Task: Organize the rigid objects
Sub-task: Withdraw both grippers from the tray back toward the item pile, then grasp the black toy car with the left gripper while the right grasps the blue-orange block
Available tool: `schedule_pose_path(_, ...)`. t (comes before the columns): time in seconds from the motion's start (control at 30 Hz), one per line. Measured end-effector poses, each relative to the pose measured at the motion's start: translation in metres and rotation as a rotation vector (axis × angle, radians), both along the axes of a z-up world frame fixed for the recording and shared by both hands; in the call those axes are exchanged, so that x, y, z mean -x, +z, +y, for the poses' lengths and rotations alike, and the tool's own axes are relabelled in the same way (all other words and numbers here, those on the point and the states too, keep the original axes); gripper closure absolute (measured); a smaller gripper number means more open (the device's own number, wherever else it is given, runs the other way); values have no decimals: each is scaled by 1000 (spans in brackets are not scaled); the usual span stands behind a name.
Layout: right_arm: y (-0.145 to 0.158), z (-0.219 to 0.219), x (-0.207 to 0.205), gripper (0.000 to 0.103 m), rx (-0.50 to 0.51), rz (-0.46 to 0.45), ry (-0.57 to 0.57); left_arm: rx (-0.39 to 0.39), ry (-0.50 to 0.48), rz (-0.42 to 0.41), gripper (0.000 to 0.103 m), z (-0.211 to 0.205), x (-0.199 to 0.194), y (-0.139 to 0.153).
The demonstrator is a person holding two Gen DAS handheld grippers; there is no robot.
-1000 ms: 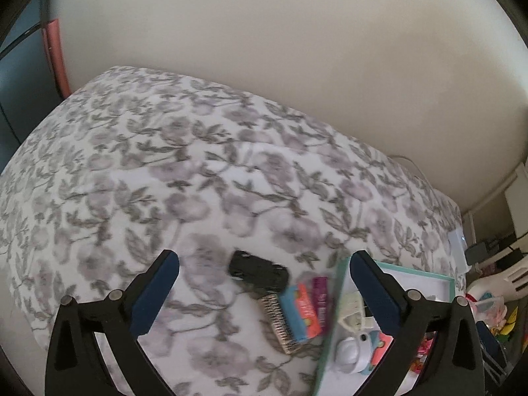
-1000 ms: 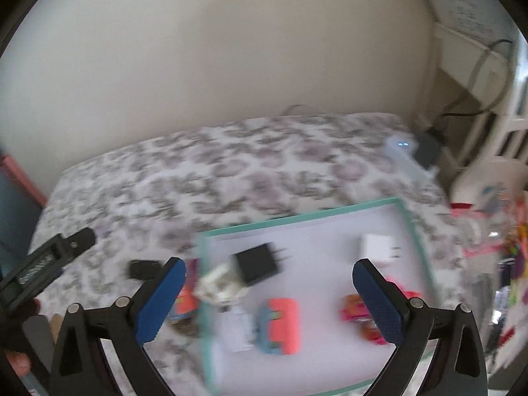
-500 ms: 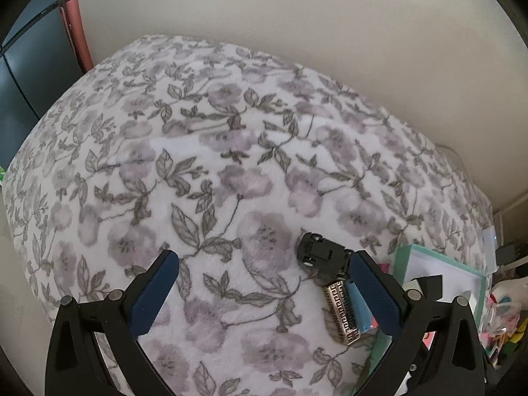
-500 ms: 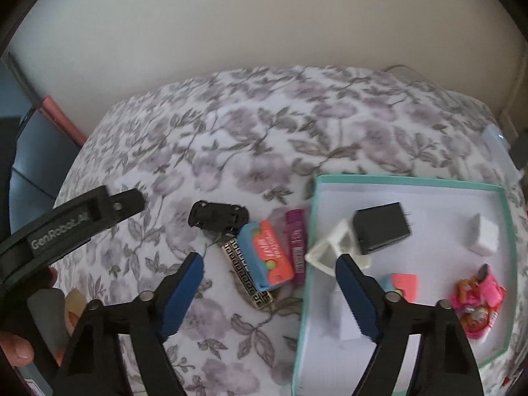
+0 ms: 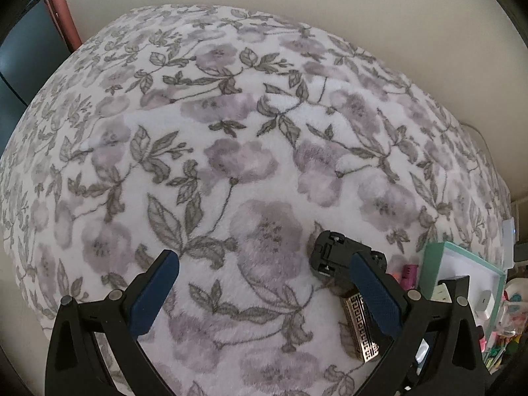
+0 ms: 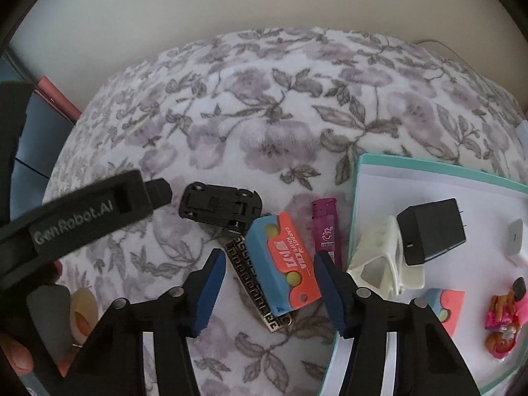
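Observation:
On the floral blanket [image 6: 270, 105] lie a black toy car [image 6: 220, 207], a blue-and-orange box [image 6: 283, 264], a patterned metal lighter [image 6: 255, 285] and a purple lighter [image 6: 326, 229]. My right gripper [image 6: 269, 292] is open, its fingers on either side of the blue-and-orange box, just above it. My left gripper [image 5: 262, 295] is open and empty over bare blanket; its right finger [image 5: 374, 297] overlaps the toy car [image 5: 333, 257] and the patterned lighter [image 5: 361, 333].
A teal-rimmed tray [image 6: 358, 178] at the right holds a black charger [image 6: 430, 234], a white holder [image 6: 379, 260], a white plug, another blue-and-orange box and a pink toy. The left gripper's body [image 6: 76, 211] crosses the right wrist view. A wall stands behind the bed.
Both grippers have moved down and closer to the blanket. The right gripper shifted left from over the tray to the blue-and-orange box and narrowed its opening. The left gripper swung left.

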State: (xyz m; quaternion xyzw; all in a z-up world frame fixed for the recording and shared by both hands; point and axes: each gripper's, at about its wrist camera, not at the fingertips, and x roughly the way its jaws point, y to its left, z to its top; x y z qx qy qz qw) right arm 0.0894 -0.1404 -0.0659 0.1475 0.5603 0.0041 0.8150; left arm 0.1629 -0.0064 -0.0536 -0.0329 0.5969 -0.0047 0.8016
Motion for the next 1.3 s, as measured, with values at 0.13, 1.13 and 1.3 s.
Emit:
schedule_pose_path(0.13, -10, -2, -5, 48, 13, 26, 0, 10, -18, 7, 0, -6, -4, -7)
schedule_pose_path(1.13, -10, -28, 6, 72, -89, 50, -10, -17, -247, 53, 22, -76, -8, -42)
schedule_pose_path(1.3, -10, -24, 4, 72, -74, 62, -9, -25, -236, 58, 28, -70, -6, -43)
